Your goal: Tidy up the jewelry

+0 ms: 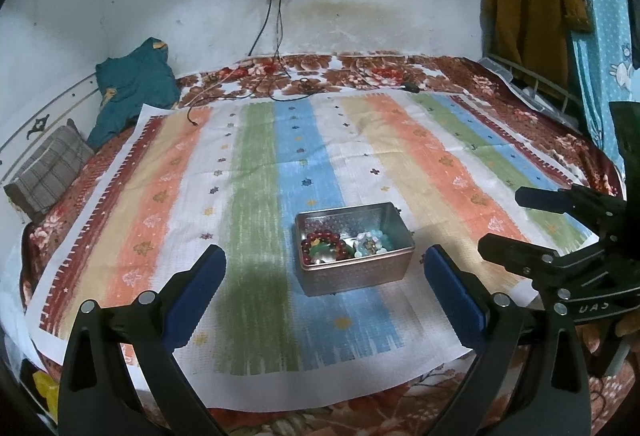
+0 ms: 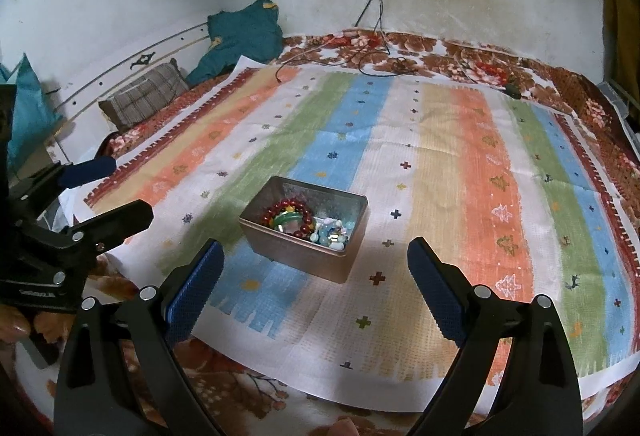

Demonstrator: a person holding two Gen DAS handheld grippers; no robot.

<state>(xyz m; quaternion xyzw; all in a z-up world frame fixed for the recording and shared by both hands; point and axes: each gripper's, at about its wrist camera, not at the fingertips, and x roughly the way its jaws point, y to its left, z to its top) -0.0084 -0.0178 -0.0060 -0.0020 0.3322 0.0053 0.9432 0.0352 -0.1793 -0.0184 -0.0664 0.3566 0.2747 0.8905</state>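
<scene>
Metal tin (image 1: pixel 354 260) holds bracelets (image 1: pixel 324 246) | long axis left-right on striped cloth (image 1: pixel 256 171) | left gripper (image 1: pixel 324 290), right gripper (image 2: pixel 314 290) both released

Bracelets (image 1: pixel 324 246) in tin (image 1: pixel 356 274); tin on cloth (image 1: pixel 256 171)

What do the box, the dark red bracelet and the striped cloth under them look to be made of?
Box: thin metal, probably tin, with a shiny embossed inside and a duller coppery outside. Dark red bracelet: glossy round beads, perhaps polished stone, glass or resin; the frames cannot settle which. Striped cloth: a matte sheet with printed stripes and fold creases, possibly woven plastic or paper.
</scene>
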